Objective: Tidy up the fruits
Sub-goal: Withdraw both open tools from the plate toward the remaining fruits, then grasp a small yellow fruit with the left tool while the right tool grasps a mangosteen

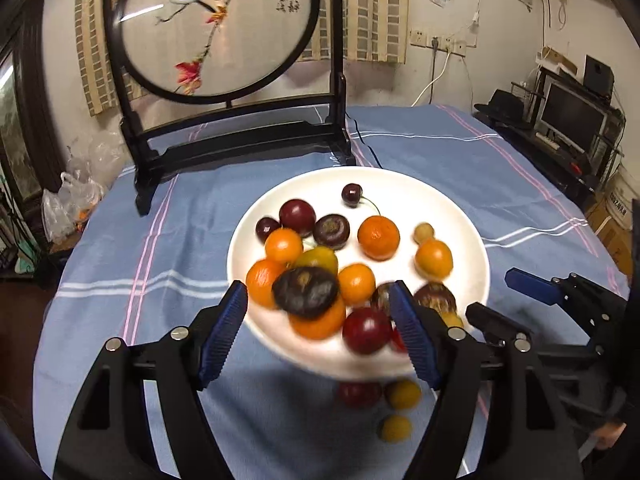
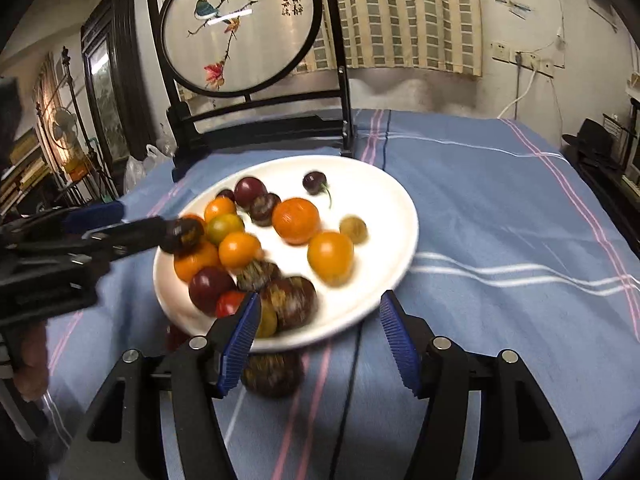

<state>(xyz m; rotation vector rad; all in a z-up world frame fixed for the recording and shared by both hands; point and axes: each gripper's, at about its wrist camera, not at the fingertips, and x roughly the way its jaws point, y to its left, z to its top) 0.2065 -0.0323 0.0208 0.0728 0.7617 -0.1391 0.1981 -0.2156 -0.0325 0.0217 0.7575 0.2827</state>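
Note:
A white plate (image 1: 440, 200) on the blue cloth holds several fruits: oranges, dark plums, cherries, small yellow fruits. My left gripper (image 1: 320, 304) is open above the plate's near edge; a dark purple fruit (image 1: 306, 291) sits blurred between its fingers, apart from both pads. In the right wrist view the same fruit (image 2: 183, 235) shows at the left gripper's tip. My right gripper (image 2: 316, 320) is open and empty over the plate's (image 2: 384, 208) near rim. A red fruit (image 1: 359, 394) and two yellow fruits (image 1: 403, 394) lie on the cloth before the plate. A dark fruit (image 2: 272, 374) lies on the cloth under my right gripper.
A black wooden stand with a round painted screen (image 1: 216, 28) stands behind the plate. The table is covered by a blue striped cloth (image 1: 160, 240). A black cable (image 2: 348, 400) runs across the cloth toward me. Shelves and a monitor (image 1: 572, 116) stand at the right.

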